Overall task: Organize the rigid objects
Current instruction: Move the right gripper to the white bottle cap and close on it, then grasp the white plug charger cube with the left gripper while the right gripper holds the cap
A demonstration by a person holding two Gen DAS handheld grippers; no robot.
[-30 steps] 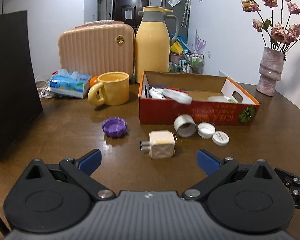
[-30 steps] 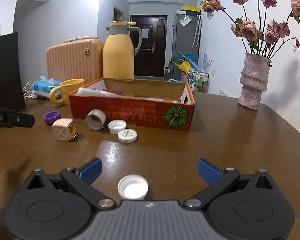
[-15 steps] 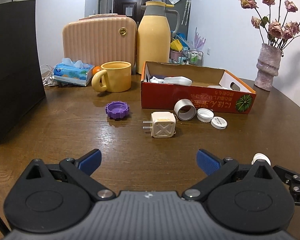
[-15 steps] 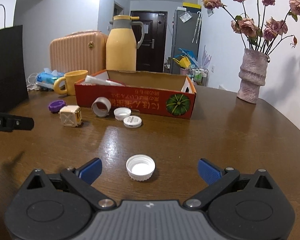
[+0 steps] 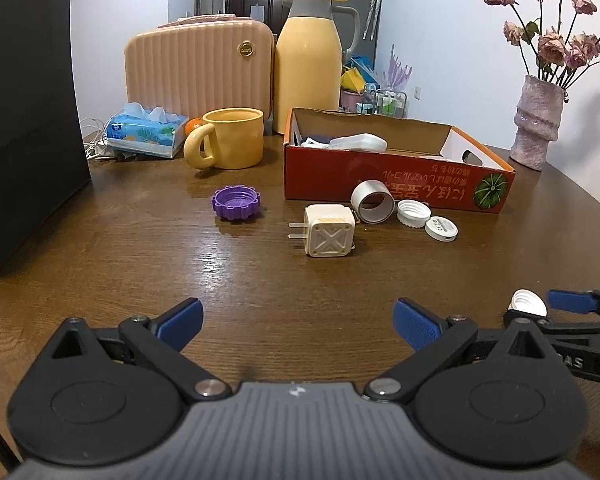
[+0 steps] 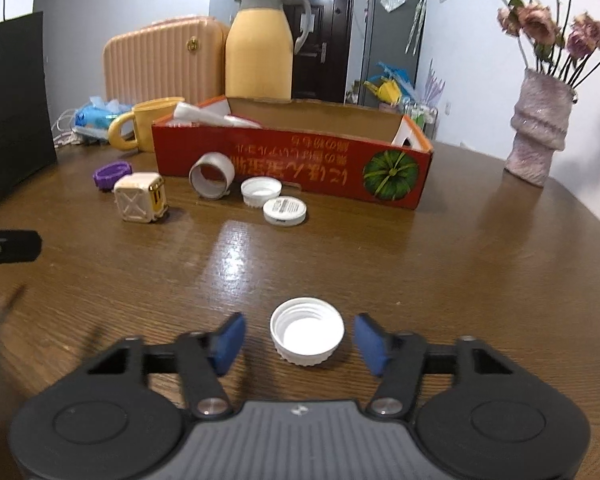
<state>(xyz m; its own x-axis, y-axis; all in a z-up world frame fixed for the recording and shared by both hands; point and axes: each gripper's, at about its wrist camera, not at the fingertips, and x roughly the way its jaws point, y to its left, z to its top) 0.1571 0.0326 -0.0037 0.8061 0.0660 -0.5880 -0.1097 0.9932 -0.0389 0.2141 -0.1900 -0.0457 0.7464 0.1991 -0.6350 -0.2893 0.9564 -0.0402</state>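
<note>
Closed partway around white cap (image 6: pixel 307 330), right gripper (image 6: pixel 300 338) pads not yet touching; best centred before squeezing. Left gripper (image 5: pixel 298 322) wide, empty.

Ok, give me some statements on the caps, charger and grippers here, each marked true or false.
1. A white cap lies open side up between the right gripper's pads. True; gaps show on both sides while the jaws have just been closing.
2. The left gripper holds the charger. False; it is open and holds nothing.
3. The purple cap sits inside the box. False; it lies on the table, left of the charger.
4. A tape roll lies in front of the box. True.
</note>
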